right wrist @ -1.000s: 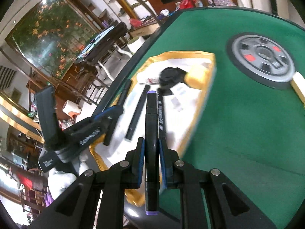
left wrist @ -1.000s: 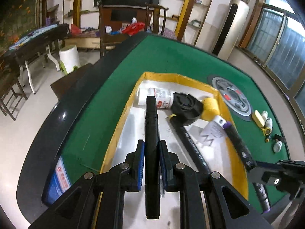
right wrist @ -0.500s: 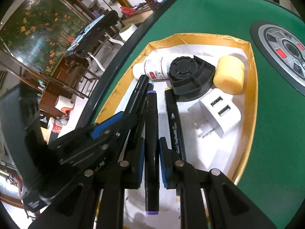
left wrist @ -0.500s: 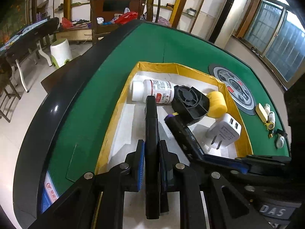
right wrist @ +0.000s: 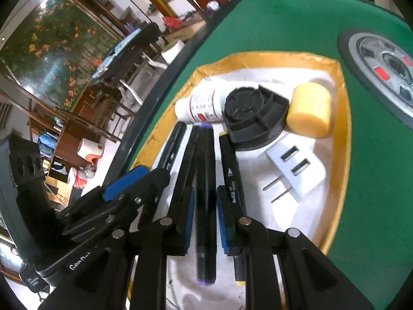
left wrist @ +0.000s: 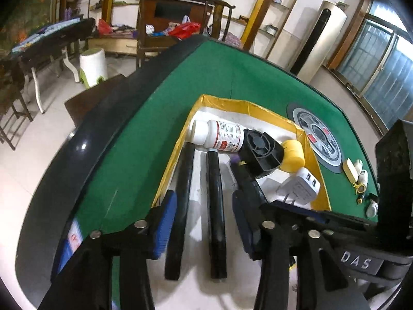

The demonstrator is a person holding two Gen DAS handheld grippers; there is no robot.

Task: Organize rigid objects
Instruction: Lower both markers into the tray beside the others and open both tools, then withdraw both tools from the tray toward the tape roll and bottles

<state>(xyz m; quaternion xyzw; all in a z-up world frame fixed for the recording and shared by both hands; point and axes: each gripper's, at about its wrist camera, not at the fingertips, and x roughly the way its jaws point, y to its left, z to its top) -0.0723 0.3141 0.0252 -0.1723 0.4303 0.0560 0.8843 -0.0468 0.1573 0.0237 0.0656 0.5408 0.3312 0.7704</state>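
A yellow-rimmed tray (left wrist: 178,152) with a white floor sits on the green table. My left gripper (left wrist: 202,222) hangs over its near end, jaws opening wide. One black marker (left wrist: 216,206) lies loose on the floor between them. A second black marker (left wrist: 180,201) rests along the left pad. My right gripper (right wrist: 205,218) is just right of the left one, pads on a purple-ended marker (right wrist: 205,175) and starting to part. That marker is blurred. A yellow-ended marker (right wrist: 229,170) lies to its right.
At the tray's far end lie a white bottle (left wrist: 219,137), a black fan (left wrist: 260,155), a yellow cylinder (left wrist: 293,155) and a white USB charger (left wrist: 299,188). A round grey dial (left wrist: 317,139) and small white and yellow items (left wrist: 358,173) sit on the felt to the right.
The left jaws have sprung apart and let their black marker lie on the tray floor. The right gripper came in beside the left, low over the tray, with the purple-ended marker.
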